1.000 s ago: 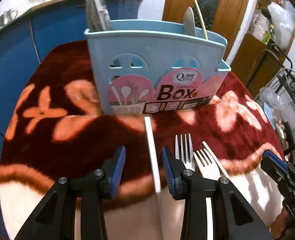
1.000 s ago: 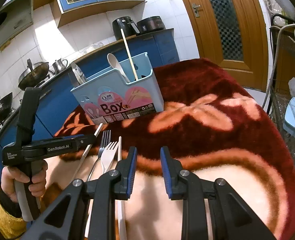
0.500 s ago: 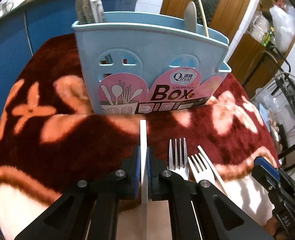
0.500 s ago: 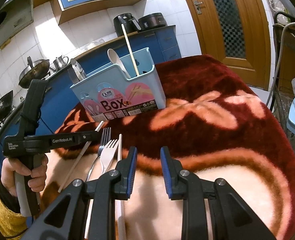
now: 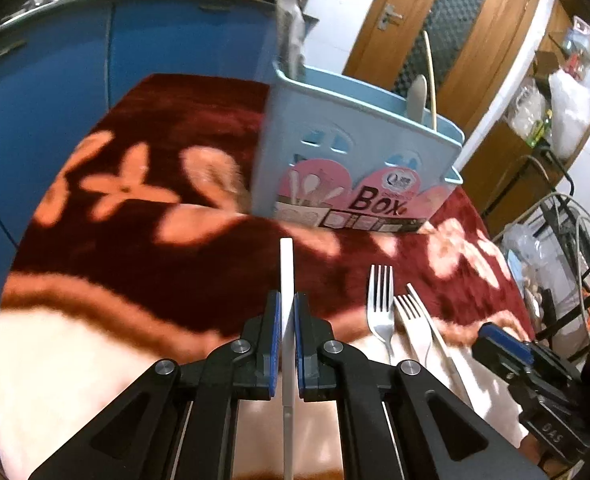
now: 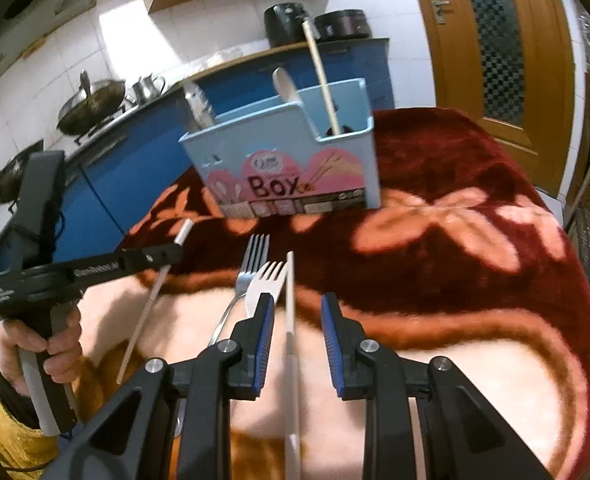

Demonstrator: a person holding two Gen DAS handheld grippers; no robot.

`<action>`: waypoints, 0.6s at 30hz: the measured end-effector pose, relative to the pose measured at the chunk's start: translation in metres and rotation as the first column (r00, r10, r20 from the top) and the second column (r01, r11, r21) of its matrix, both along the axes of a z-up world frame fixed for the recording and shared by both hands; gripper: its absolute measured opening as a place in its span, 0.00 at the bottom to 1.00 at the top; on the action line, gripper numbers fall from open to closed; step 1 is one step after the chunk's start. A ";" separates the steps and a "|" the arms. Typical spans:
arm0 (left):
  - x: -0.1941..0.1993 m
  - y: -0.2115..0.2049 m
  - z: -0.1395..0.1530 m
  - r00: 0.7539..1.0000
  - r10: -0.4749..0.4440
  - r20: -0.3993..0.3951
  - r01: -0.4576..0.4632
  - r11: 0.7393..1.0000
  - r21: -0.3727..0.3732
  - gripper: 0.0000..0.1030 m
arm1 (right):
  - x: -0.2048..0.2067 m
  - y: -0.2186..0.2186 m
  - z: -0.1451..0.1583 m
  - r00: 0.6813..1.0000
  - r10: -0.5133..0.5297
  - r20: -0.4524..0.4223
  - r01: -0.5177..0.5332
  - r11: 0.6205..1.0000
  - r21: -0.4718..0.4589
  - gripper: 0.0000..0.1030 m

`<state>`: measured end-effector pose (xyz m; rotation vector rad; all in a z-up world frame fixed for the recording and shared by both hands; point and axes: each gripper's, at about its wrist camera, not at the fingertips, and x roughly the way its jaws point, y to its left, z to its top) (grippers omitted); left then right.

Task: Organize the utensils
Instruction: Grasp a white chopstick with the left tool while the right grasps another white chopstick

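Observation:
My left gripper [image 5: 287, 312] is shut on a white chopstick [image 5: 286, 268] and holds it lifted off the cloth; it also shows in the right wrist view [image 6: 151, 296], tilted in the air. The light blue utensil box [image 5: 351, 152] stands ahead, holding a spoon, a wooden chopstick and metal utensils. A metal fork [image 5: 379, 304], a white plastic fork [image 5: 413, 324] and a second white chopstick [image 5: 435, 328] lie to the right. My right gripper [image 6: 297, 312] is open, its jaws on either side of that second chopstick [image 6: 290, 312], beside the forks [image 6: 251, 268].
The table carries a red and cream floral blanket [image 6: 455, 248]. Blue kitchen cabinets [image 5: 55, 80] stand behind and to the left. A wooden door [image 6: 495, 40] and a wire rack [image 5: 575, 248] are to the right.
My left gripper closed on the white chopstick and lifted it, swinging left. My right gripper moved left, opened wider and now straddles the second chopstick.

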<state>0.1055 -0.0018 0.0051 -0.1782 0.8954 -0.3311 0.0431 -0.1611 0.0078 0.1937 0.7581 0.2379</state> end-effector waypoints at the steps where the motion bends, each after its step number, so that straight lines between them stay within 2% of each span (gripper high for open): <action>1: -0.002 0.004 0.000 1.000 0.004 0.003 -0.004 1.000 -0.006 0.06 | 0.001 0.002 -0.001 1.000 0.008 -0.008 -0.009 1.000 -0.003 0.26; 10: -0.015 0.021 0.006 0.998 0.022 0.055 -0.021 0.999 -0.026 0.06 | 0.024 0.020 -0.007 0.988 0.059 -0.144 -0.078 0.989 -0.128 0.26; 14: -0.016 0.026 0.005 0.998 0.022 0.057 -0.019 0.999 -0.043 0.06 | 0.033 0.023 -0.011 0.974 0.071 -0.216 -0.103 0.985 -0.142 0.26; 18: -0.017 0.026 0.004 0.998 0.013 0.064 -0.010 0.999 -0.046 0.06 | 0.042 0.028 -0.010 0.966 0.083 -0.245 -0.126 0.978 -0.165 0.26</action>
